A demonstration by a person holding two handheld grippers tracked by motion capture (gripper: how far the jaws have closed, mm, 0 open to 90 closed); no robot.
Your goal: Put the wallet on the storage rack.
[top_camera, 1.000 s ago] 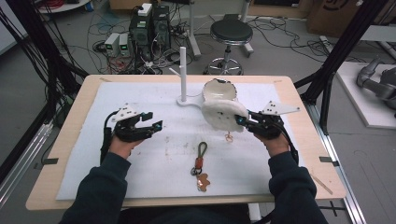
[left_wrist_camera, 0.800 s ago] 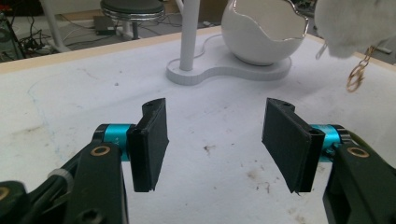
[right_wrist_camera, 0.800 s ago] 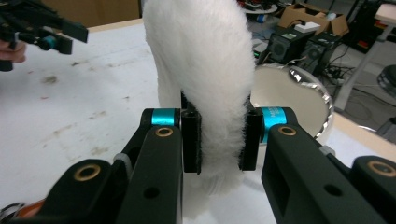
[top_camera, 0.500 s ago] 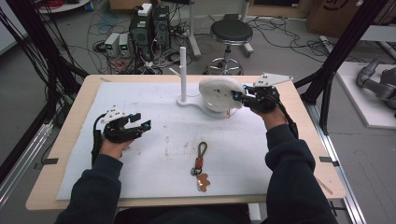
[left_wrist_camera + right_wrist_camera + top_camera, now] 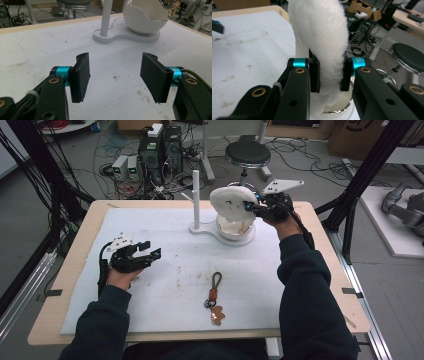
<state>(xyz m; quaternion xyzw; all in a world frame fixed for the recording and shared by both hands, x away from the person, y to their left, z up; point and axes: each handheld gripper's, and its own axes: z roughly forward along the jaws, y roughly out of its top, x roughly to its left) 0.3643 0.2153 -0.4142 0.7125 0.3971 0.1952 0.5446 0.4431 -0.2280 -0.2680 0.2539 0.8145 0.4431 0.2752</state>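
1. The worktop (image 5: 75, 270) is a light wooden board with round corners.
2. A white mat (image 5: 165, 235) covers most of it. The bare wood shows all around the mat's edges.
3. The mat has small brown and dark spots near its middle.
4. A white stand (image 5: 210, 229) sits on the mat at the far side. It has a flat base, a thin upright post (image 5: 196, 195) and a round white bowl (image 5: 145, 20) with a jagged rim like a cracked egg.
5. A keychain (image 5: 214, 297) lies flat on the mat near the front, well apart from the stand. It has a dark cord loop and a small brown charm.
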